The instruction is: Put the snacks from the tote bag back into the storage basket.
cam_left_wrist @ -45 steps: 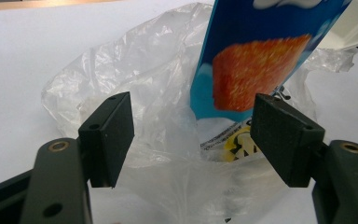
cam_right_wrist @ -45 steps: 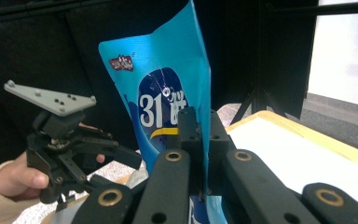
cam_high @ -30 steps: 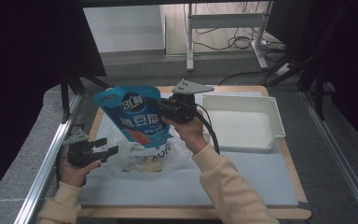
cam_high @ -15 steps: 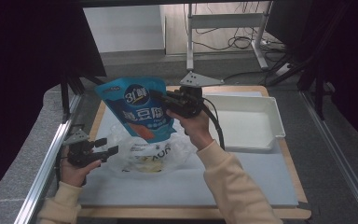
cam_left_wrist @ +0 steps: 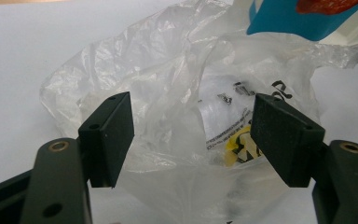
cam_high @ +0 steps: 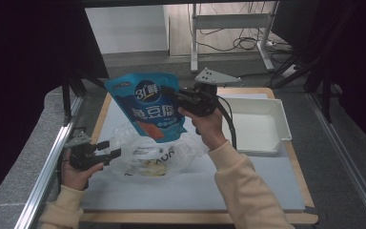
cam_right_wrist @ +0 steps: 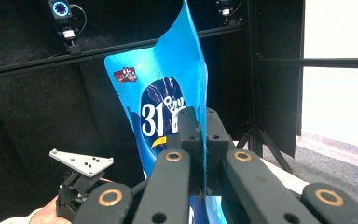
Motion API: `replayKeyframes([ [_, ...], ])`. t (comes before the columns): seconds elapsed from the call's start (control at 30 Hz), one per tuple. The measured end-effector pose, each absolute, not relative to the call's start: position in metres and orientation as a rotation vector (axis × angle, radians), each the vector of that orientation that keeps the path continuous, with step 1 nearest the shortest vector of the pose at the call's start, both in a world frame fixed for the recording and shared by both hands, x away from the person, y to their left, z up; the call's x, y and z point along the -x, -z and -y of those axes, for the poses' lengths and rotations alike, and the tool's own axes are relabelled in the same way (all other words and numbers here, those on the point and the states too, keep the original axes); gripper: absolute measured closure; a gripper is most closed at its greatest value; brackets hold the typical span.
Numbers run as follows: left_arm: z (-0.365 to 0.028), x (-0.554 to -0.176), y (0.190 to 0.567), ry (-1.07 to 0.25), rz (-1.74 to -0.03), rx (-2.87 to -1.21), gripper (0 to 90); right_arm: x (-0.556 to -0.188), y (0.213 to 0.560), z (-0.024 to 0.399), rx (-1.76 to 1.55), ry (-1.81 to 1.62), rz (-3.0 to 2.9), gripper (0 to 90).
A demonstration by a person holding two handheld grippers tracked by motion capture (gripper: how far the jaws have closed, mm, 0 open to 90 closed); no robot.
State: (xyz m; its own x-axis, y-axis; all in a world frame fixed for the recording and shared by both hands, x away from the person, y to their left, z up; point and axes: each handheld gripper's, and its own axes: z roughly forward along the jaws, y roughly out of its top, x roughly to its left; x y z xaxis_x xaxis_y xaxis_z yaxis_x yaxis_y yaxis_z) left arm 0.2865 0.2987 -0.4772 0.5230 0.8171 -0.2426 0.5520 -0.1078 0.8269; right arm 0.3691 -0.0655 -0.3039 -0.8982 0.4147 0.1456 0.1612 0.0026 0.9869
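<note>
Now | one blue pouch (cam_high: 148, 105) clamped in right gripper (cam_high: 175, 98) | left gripper (cam_high: 115, 149) agape | one plastic bag (cam_high: 157, 155)

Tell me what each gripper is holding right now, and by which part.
The right gripper pinches the blue pouch by its side edge. The left gripper holds nothing, open around the clear plastic bag.

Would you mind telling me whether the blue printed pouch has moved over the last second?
Yes. The blue printed pouch has risen, further above the clear plastic bag.
</note>
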Motion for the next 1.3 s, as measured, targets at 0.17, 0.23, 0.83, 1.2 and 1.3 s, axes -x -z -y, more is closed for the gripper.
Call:
replayKeyframes([
  [0.17, -0.299, -0.287, 0.478, -0.341, -1.149, -1.788, 30.6, -0.372, 0.299, 0.076, -0.618, -2.007, -2.065, 89.2],
  [0.23, -0.298, -0.287, 0.478, -0.338, -1.15, -1.785, 30.6, -0.372, 0.297, 0.082, -0.624, -2.01, -2.053, 89.2],
  [0.83, -0.297, -0.286, 0.478, -0.345, -1.142, -1.791, 30.6, -0.383, 0.293, 0.126, -0.695, -1.963, -1.982, 89.2],
  [1.2, -0.298, -0.286, 0.477, -0.345, -1.143, -1.789, 30.6, -0.389, 0.293, 0.145, -0.737, -1.952, -1.938, 89.2],
  [1.3, -0.299, -0.286, 0.477, -0.346, -1.142, -1.787, 30.6, -0.39, 0.292, 0.151, -0.75, -1.944, -1.928, 89.2],
])
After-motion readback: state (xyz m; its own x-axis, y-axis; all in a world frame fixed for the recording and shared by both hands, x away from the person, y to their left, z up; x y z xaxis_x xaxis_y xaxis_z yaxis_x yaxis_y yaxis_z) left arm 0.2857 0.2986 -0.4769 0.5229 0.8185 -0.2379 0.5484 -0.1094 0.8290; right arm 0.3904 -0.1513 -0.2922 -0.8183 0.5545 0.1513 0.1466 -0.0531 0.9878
